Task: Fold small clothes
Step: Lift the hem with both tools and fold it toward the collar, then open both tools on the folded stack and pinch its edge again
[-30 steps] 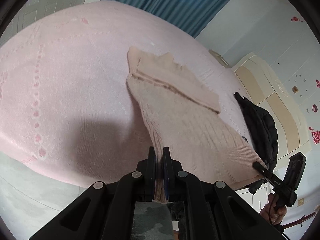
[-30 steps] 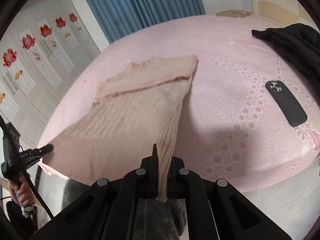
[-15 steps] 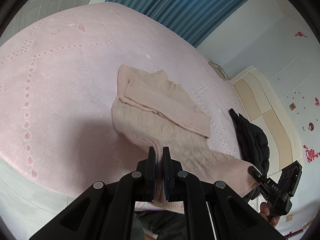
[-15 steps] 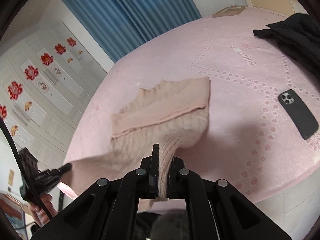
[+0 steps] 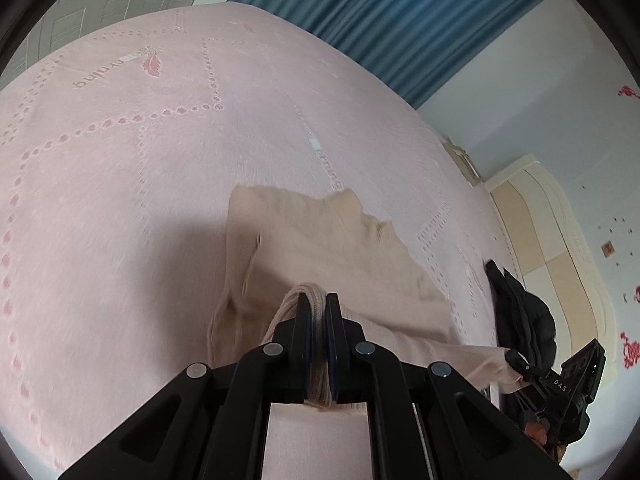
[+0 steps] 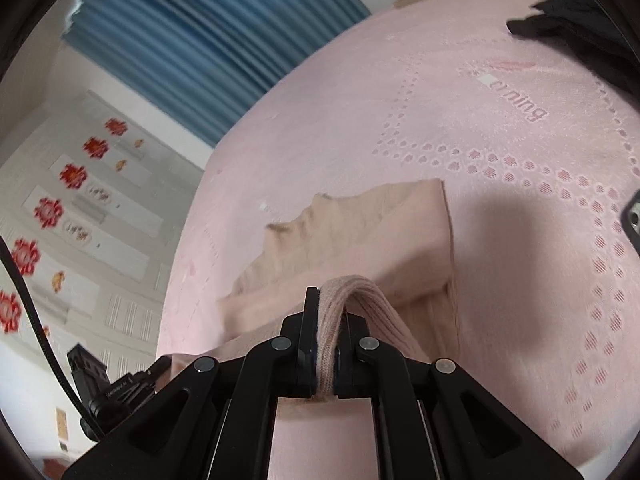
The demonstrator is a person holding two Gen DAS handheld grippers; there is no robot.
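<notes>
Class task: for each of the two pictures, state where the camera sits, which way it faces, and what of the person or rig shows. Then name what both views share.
Left wrist: on the left gripper, facing down across the bed; its jaws pinch the sweater; right gripper at lower right.
Right wrist: on the right gripper, facing likewise; jaws pinch the sweater; left gripper at lower left.
Shared: sweater, bed, curtain, jacket.

It was a home bedroom: a bed (image 5: 120, 184) under a pink patterned bedspread, blue curtains (image 5: 420, 20) beyond it, a cream headboard (image 5: 560, 248), and wardrobe doors (image 6: 80, 216) with red flower decals.
</notes>
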